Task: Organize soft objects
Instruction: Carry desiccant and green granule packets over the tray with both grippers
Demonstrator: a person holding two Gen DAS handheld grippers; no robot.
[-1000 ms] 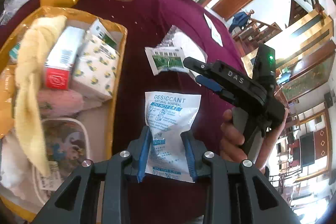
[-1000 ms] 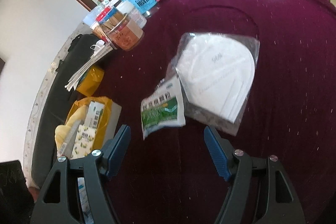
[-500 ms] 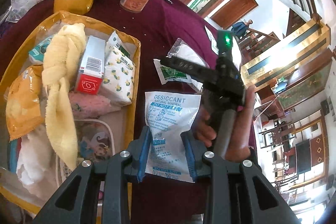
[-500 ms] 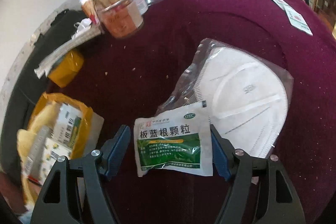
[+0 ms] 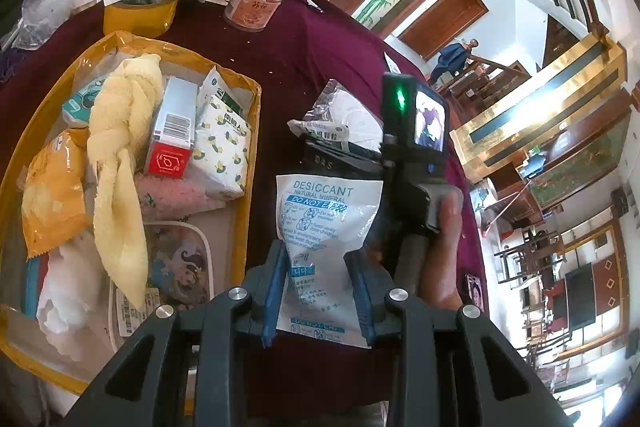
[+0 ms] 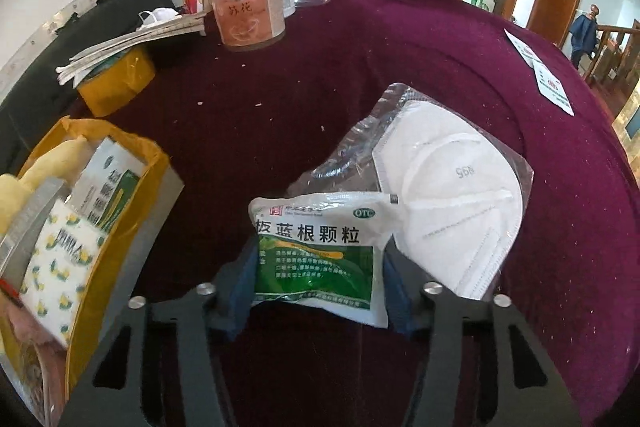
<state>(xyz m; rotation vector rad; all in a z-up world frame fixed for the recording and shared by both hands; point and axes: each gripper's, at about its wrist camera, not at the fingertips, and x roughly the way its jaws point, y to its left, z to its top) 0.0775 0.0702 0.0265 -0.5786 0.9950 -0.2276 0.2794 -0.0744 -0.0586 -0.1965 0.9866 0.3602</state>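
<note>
Your left gripper (image 5: pixel 318 291) pinches the desiccant pouch (image 5: pixel 320 227) by its lower half, both blue pads pressed into its sides so the pouch waists between them; it hangs over the maroon tablecloth (image 5: pixel 320 67), just beside the yellow bin (image 5: pixel 248 163). That low grip leaves the printed top free, probably so it can go into the bin top-first.

Your right gripper (image 6: pixel 316 287) is closing around the green granule sachet (image 6: pixel 320 251), which lies between the jaws; the pads sit at its side edges (whether they press yet, I cannot tell for certain). The sachet overlaps the edge of the bagged white mask (image 6: pixel 448 211), so a squeeze from the sides may lift it without snagging the mask's wrapper.

The bin already holds a yellow towel (image 5: pixel 120 155), a tissue pack (image 5: pixel 220 155) and a red-and-white box (image 5: pixel 172 131); the free room looks to be near its right wall.
</note>
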